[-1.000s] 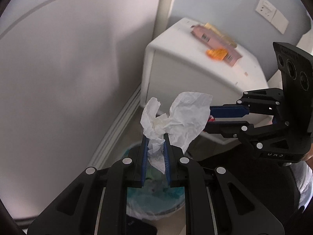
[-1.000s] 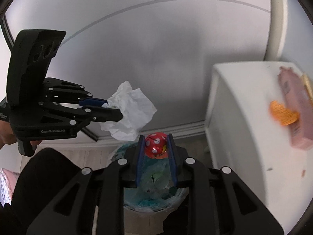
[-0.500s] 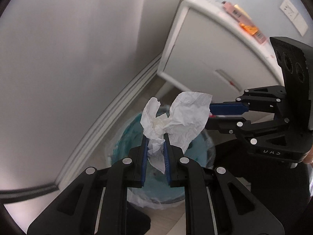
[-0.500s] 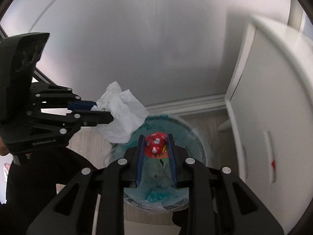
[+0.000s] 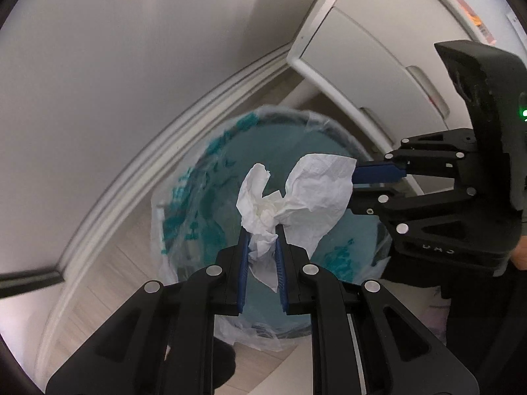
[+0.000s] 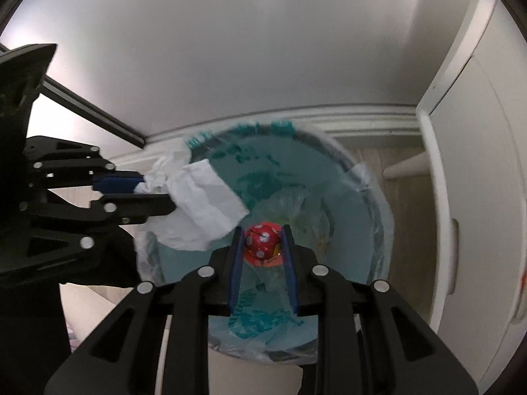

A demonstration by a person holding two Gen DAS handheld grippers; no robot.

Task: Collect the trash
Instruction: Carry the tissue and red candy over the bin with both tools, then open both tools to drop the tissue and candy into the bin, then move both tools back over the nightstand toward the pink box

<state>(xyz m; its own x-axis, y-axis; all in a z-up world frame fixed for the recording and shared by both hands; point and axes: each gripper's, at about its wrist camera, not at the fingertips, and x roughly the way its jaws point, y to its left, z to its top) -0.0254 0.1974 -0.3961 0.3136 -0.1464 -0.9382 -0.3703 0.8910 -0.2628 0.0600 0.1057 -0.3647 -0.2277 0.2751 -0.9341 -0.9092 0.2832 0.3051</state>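
Observation:
My left gripper (image 5: 262,233) is shut on a crumpled white tissue (image 5: 296,194) and holds it above the open trash bin (image 5: 210,177), which is lined with a clear bag printed in teal. My right gripper (image 6: 262,233) is shut on a small red ball-shaped wrapper with white dots (image 6: 262,238), also above the bin (image 6: 362,197). In the right wrist view the left gripper (image 6: 154,194) and its tissue (image 6: 201,207) come in from the left over the bin's rim. In the left wrist view the right gripper (image 5: 354,186) comes in from the right; its wrapper is hidden behind the tissue.
A white cabinet (image 5: 378,49) stands right of the bin, with its leg (image 6: 405,168) on the wood floor. A grey wall with a white baseboard (image 6: 329,117) runs behind the bin. Some trash lies inside the bin (image 6: 306,217).
Both grippers have tilted down and moved over the bin, which now fills the middle of both views. The cabinet top with its items has slid out of view. Both grips are unchanged.

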